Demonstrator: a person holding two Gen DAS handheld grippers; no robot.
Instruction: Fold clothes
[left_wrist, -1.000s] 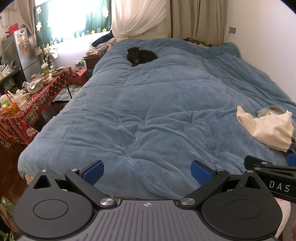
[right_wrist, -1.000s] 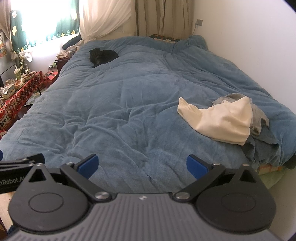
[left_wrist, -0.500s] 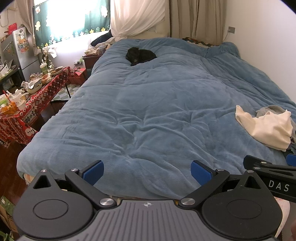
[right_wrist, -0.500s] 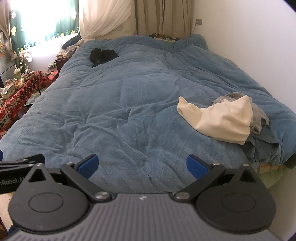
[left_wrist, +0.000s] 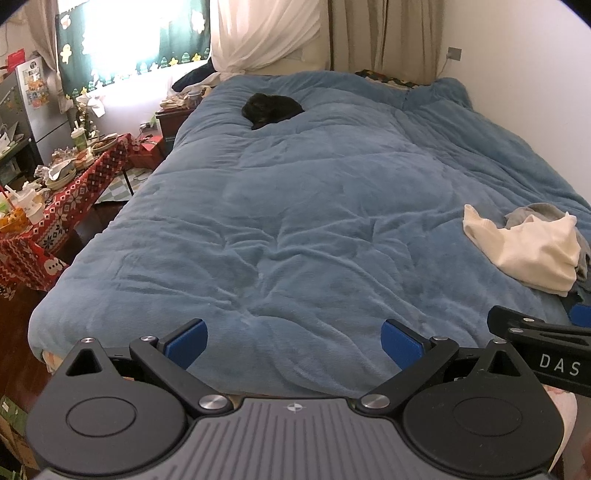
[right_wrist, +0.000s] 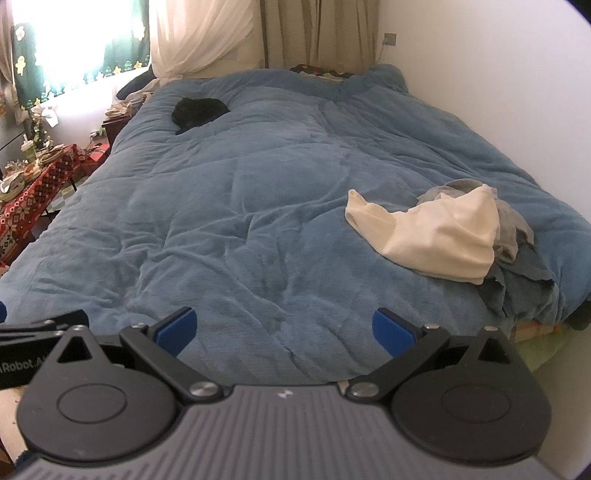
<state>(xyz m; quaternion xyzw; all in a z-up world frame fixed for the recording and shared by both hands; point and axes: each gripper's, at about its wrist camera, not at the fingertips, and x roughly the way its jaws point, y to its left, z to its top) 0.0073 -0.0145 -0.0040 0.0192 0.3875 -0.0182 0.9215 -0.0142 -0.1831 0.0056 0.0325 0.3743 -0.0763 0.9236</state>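
Far left, a cluttered surface (left_wrist: 55, 206) with a red patterned cloth stands beside the bed's left edge. The left claw (left_wrist: 293, 341) hangs wide and empty over the near edge of the blue duvet (left_wrist: 314, 206). A black cat (left_wrist: 271, 110) lies at the far end. The wide, unoccupied middle separates both. The right claw (right_wrist: 282, 330) is wide, empty. The cream garment (right_wrist: 439, 236) lies crumpled on grey clothes (right_wrist: 511, 225) near the bed's right edge.
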